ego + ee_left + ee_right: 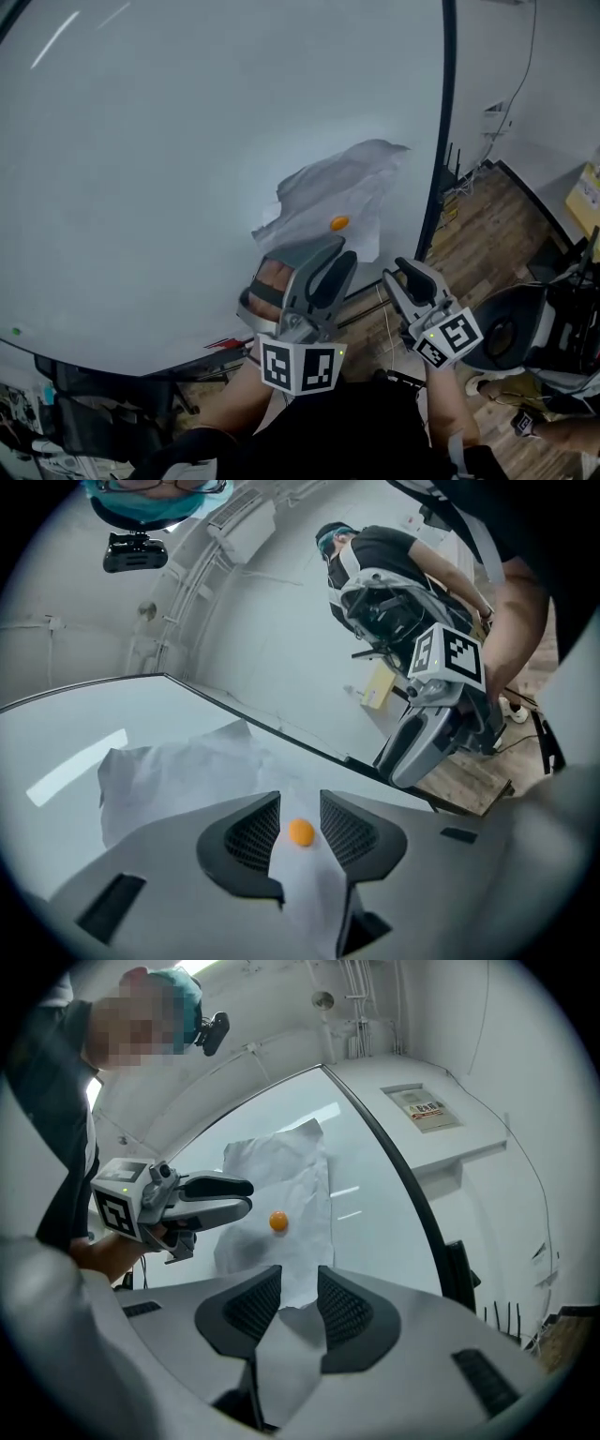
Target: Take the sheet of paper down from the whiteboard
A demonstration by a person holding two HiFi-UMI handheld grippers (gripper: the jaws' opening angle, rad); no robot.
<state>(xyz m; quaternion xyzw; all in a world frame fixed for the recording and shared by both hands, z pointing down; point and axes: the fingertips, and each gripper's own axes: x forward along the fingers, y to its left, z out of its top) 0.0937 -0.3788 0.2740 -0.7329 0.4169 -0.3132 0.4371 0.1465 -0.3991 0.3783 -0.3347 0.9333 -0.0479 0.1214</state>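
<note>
In the head view, the whiteboard [141, 187] fills most of the picture, with its dark frame [446, 141] running down the right side. The sheet of paper [328, 192] hangs crumpled near the board's lower right, pinned by an orange magnet [338, 223]. The left tool [342, 251] reaches up just below the magnet, over the sheet's lower edge. The right tool [398, 272] sits to its right, near the frame and a little lower. To the right of the frame is a wooden floor [487, 225]. This view does not show how either tool's jaws stand.

The left gripper view does. The left tool [300, 799] has its jaws apart, and the magnet [301, 832] sits in the gap between them on the paper [178, 771], untouched by either jaw. The sheet bulges off the whiteboard [94, 724] to the left. The right tool [398, 766] shows further right, beyond the board's edge.

The right gripper view looks up the board from lower down. The right tool [299, 1271] also has its jaws apart, and the bottom of the paper [281, 1166] shows in the gap. I cannot tell whether the jaws touch the sheet. The magnet [278, 1222] lies further up the sheet. The left tool [249, 1197] comes in from the left, just beside the magnet. Only this view shows a notice [427, 1107] on the wall right of the whiteboard [375, 1222].
</note>
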